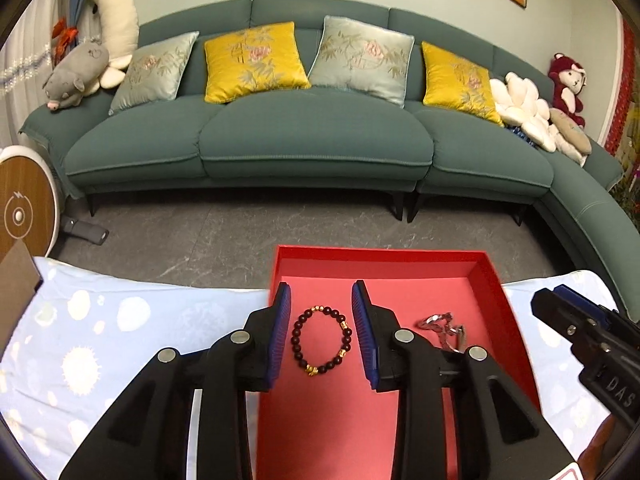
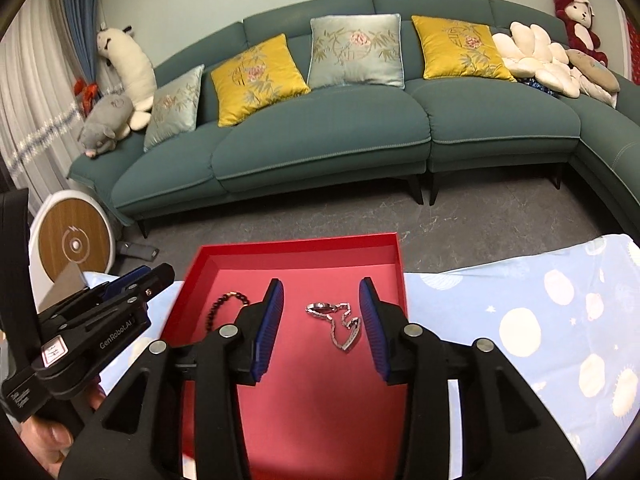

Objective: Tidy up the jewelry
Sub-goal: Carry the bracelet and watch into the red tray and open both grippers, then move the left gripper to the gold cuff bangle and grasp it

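Both grippers hang over a red tray (image 1: pixel 516 320) with their jaws parted and nothing clamped. From its own camera the left gripper (image 1: pixel 322 304) frames a dark bead bracelet (image 1: pixel 322 338) with gold spacers, which lies flat on the tray floor between the blue pads (image 1: pixel 280 320) without touching either. A silver chain (image 1: pixel 440 326) lies at 3 o'clock from the bracelet, partly hidden behind the right-hand finger of that gripper. From the other camera the right gripper (image 2: pixel 322 304) stands around the silver chain (image 2: pixel 340 320), which is loosely bunched on the tray floor (image 2: pixel 280 272), clear of both pads (image 2: pixel 370 320). At 9 o'clock from the chain only an arc of the bracelet (image 2: pixel 230 304) shows, the rest blocked by the gripper's finger. At 8 o'clock in this view the left gripper (image 2: pixel 160 276) shows from the side, with a person's fingers (image 2: pixel 52 440) below it. The tray sits on a pale blue cloth (image 2: pixel 540 340) printed with white circles. Beyond lie grey floor (image 1: pixel 240 236), a teal sofa (image 1: pixel 312 140) with yellow and pale cushions, soft toys at both ends, and at 9 o'clock a round wood-faced device (image 1: pixel 20 216).
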